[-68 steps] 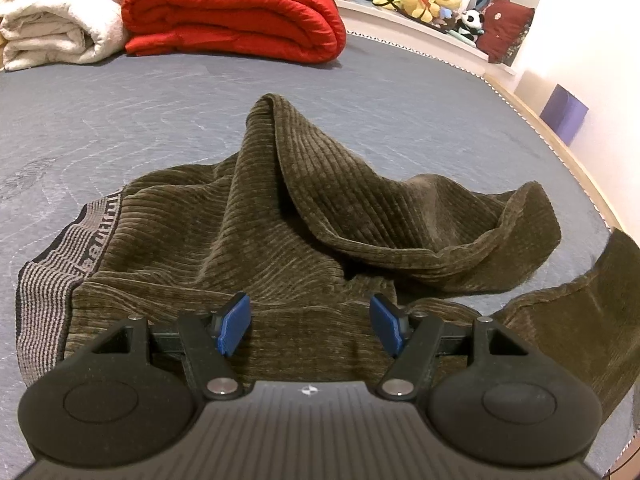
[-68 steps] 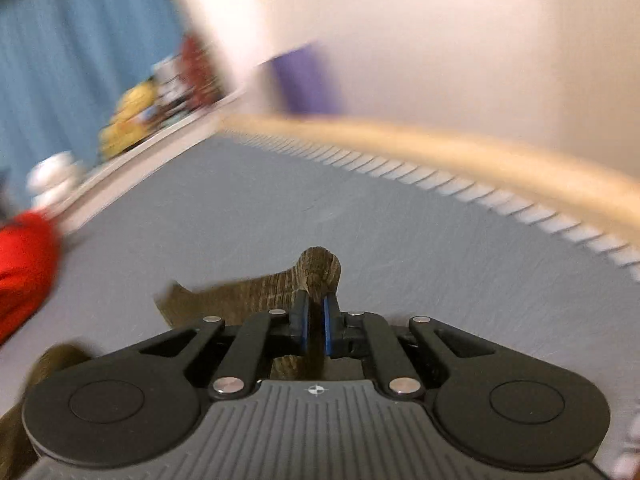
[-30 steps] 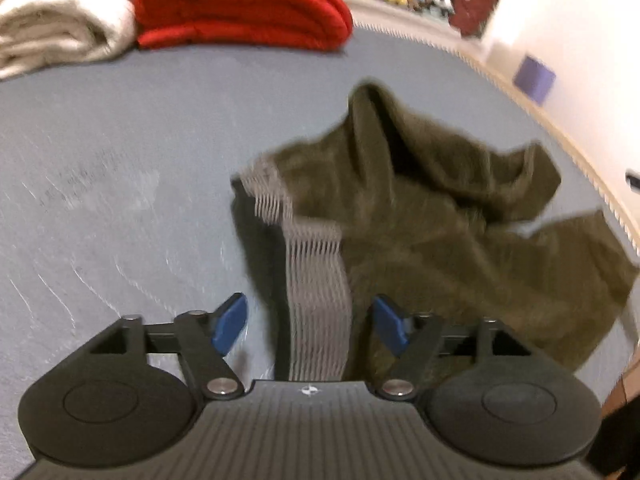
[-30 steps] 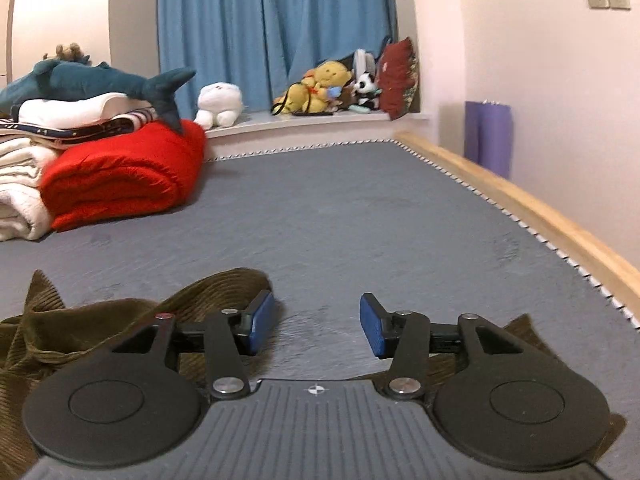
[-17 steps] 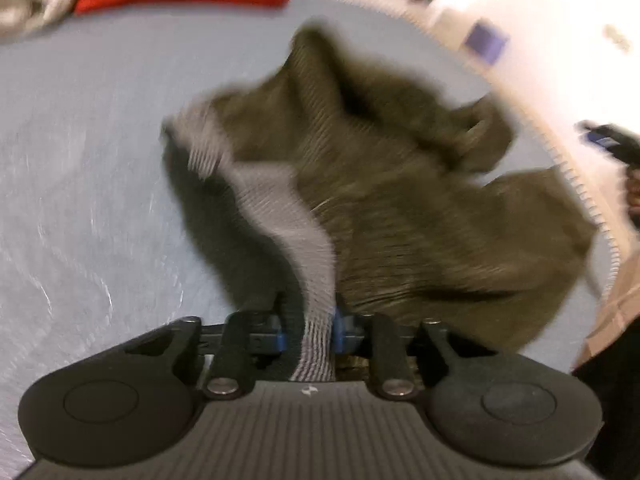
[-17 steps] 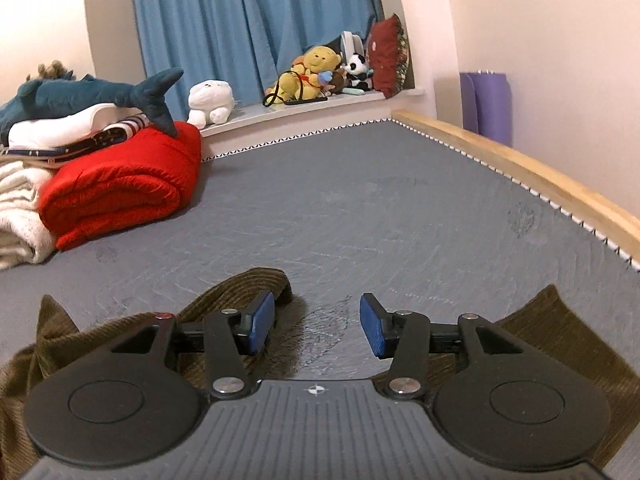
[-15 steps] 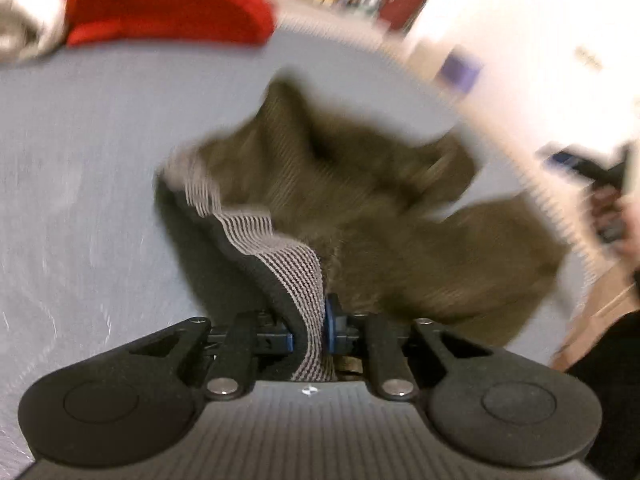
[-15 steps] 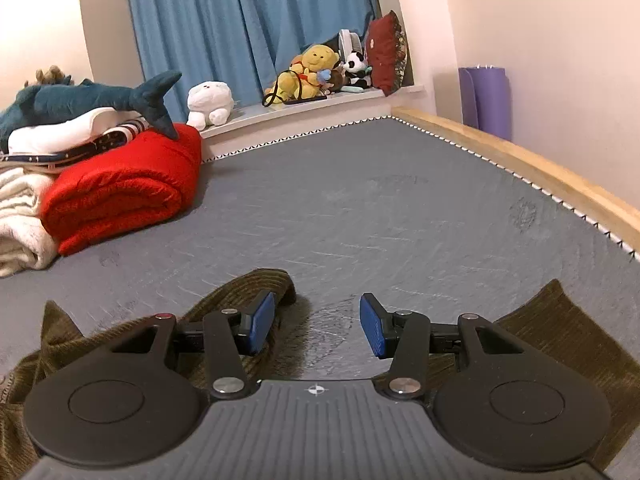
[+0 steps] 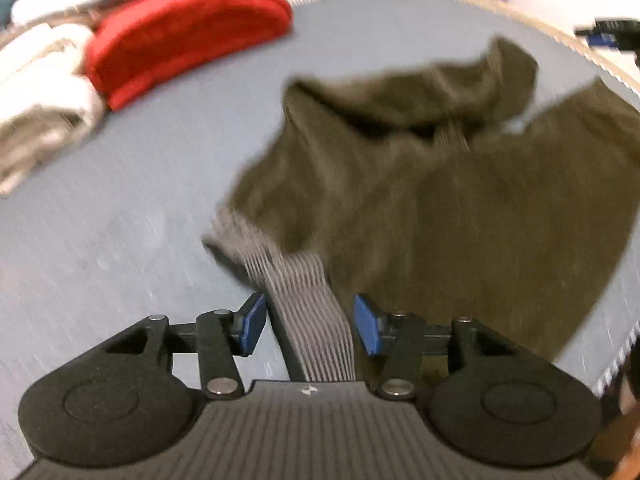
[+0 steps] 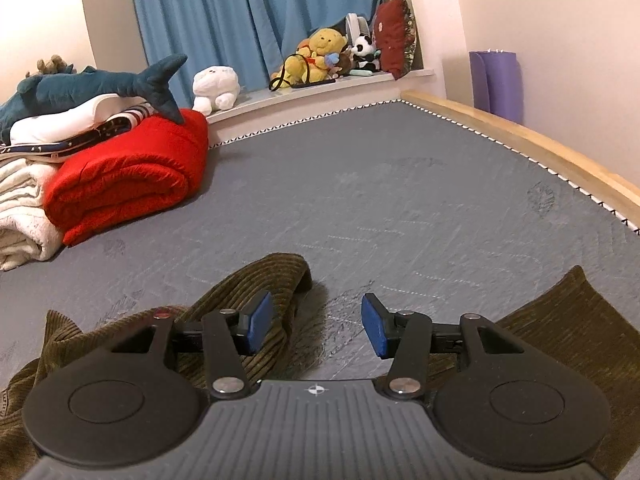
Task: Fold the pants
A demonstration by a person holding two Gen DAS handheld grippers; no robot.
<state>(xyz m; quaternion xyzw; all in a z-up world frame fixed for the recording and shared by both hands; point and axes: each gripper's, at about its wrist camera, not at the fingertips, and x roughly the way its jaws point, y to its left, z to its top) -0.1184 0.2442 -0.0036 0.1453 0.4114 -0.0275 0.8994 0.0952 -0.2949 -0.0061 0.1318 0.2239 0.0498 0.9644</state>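
Olive corduroy pants [image 9: 460, 200] lie crumpled on the grey mattress [image 10: 400, 200]. Left gripper [image 9: 310, 322]: jaws have just been opening; the striped grey waistband [image 9: 308, 312] runs between the blue pads [image 9: 366, 324], which stand clear of it, so it is released. Right gripper [image 10: 316, 326]: jaws apart over bare mattress, holding nothing, with a pant leg [image 10: 256, 280] just beside its left finger. A red quilt [image 10: 128, 176] lies well apart.

No legible text, label, brand, number or sign in either view; the striped waistband [image 9: 308, 320] of the pants [image 9: 460, 200] at lower centre is blurred, any lettering unreadable
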